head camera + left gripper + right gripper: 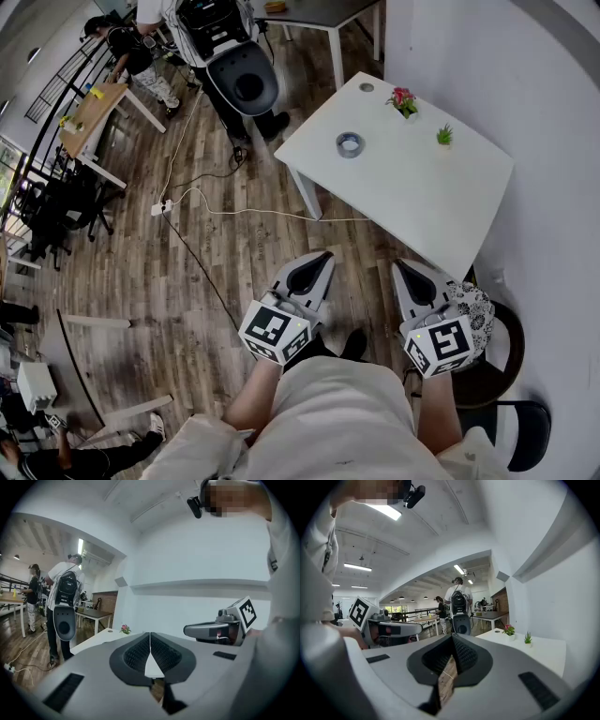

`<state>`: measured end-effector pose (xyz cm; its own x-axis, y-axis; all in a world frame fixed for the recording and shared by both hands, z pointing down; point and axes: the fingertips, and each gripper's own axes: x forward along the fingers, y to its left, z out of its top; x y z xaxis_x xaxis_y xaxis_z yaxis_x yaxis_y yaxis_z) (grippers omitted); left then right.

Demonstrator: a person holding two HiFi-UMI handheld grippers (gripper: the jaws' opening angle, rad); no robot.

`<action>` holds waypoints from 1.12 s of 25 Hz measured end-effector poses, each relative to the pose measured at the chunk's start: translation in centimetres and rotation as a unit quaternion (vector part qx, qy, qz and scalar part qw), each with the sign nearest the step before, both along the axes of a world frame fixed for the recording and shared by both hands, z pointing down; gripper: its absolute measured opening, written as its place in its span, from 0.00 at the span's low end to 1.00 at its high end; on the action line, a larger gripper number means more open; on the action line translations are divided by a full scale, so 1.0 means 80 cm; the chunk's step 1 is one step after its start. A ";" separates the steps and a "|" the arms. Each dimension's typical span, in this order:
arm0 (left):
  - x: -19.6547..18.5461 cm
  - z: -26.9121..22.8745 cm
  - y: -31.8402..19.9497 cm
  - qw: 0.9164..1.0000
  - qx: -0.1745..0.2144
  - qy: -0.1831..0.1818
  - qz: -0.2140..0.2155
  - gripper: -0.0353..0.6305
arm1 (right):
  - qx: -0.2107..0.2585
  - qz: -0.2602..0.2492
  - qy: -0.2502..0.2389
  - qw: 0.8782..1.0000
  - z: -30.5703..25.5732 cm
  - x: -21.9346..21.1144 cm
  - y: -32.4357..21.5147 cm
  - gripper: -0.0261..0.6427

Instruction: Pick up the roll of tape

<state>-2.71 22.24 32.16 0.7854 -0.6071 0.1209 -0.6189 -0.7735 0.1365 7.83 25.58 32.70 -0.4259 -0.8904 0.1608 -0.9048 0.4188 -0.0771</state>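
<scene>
The roll of tape point(349, 144), grey with a hollow middle, lies flat on the white table point(412, 202) near its far left side. Both grippers hang over the wooden floor, short of the table's near edge and well apart from the tape. The left gripper point(325, 255) point(150, 633) is shut with nothing between its jaws. To its right, the right gripper point(397, 263) point(452, 636) is also shut and empty. Each gripper view shows the other gripper's marker cube alongside. I cannot make out the tape in either gripper view.
A pink flower pot point(404, 101) and a small green plant point(444, 137) stand on the table's far side by the white wall. A white cable point(234, 212) runs across the floor. A person with a grey device point(246, 84) stands beyond the table. A black chair point(525, 427) sits at lower right.
</scene>
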 end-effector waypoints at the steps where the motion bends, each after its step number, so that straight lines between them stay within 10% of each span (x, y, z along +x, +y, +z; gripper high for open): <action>1: 0.003 0.000 0.006 1.000 0.002 -0.002 0.006 0.08 | -0.003 0.005 0.001 1.000 0.001 0.003 0.006 0.04; 28: 0.006 0.004 0.046 1.000 0.007 -0.015 0.004 0.09 | -0.008 0.010 0.004 1.000 0.010 0.007 0.040 0.05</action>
